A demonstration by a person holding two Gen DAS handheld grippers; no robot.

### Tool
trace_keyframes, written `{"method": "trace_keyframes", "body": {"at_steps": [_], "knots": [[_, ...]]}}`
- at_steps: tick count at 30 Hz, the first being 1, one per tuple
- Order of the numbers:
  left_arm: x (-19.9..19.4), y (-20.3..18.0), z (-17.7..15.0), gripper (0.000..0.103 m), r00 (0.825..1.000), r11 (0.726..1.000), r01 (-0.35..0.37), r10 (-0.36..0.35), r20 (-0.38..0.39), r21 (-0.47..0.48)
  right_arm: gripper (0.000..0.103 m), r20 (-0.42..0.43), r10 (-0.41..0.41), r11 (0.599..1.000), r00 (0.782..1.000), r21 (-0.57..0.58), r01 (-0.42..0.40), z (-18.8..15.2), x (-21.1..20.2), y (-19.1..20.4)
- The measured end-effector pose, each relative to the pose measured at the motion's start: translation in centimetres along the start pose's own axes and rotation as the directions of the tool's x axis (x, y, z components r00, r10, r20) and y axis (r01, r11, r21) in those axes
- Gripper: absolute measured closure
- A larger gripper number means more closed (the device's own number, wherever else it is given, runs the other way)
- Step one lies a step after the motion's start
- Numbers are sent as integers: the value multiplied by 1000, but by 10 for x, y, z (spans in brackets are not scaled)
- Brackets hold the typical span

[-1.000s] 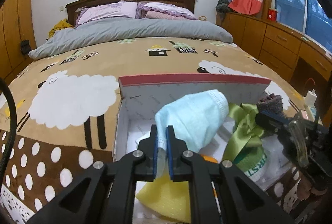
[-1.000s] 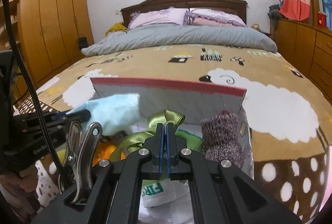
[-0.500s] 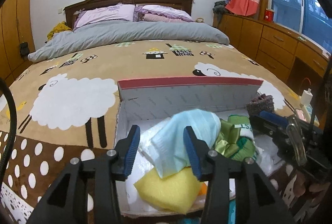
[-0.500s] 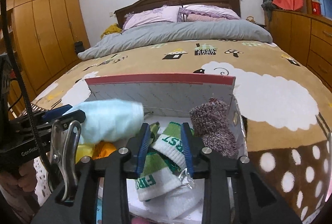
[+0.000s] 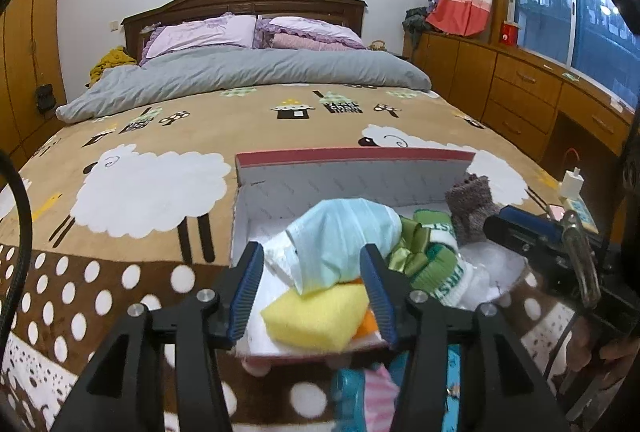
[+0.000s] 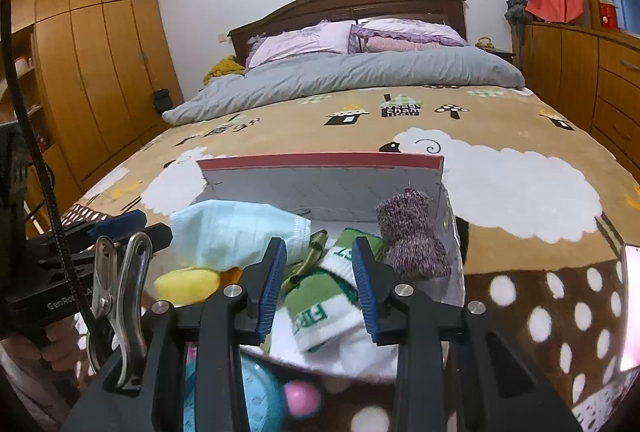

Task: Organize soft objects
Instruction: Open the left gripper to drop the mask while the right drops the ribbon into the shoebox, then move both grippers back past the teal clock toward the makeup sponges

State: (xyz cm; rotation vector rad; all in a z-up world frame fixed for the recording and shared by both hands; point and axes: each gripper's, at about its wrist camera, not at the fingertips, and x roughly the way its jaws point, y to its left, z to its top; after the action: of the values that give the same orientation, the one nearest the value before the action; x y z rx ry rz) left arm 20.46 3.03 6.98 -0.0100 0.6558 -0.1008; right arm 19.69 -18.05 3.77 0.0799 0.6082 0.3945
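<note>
On the bed, open cardboard box holding blue face mask, green-white sock, yellow sponge. Left hand-held gripper: jaws opening, flanking mask, gripping nothing. Right hand-held gripper: jaws opening, flanking sock, empty.

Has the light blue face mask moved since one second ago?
Yes. The face mask, then pinched up against the box's red rim, has dropped lower onto the yellow sponge.
</note>
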Motion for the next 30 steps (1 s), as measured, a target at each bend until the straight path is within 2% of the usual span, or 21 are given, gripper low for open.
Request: {"method": "trace_keyframes", "body": {"at_steps": [16,30], "knots": [[-62,-2,-39,50,1000,1000,7,-7,-17,-4,68,-1,11,1000,1000,-28,-11,-26,-53,23],[-91,-18,-76,50,995,998,67,-67,-77,-2,67,-44,13,1000,999,-26,-15,-62,-89,32]]}}
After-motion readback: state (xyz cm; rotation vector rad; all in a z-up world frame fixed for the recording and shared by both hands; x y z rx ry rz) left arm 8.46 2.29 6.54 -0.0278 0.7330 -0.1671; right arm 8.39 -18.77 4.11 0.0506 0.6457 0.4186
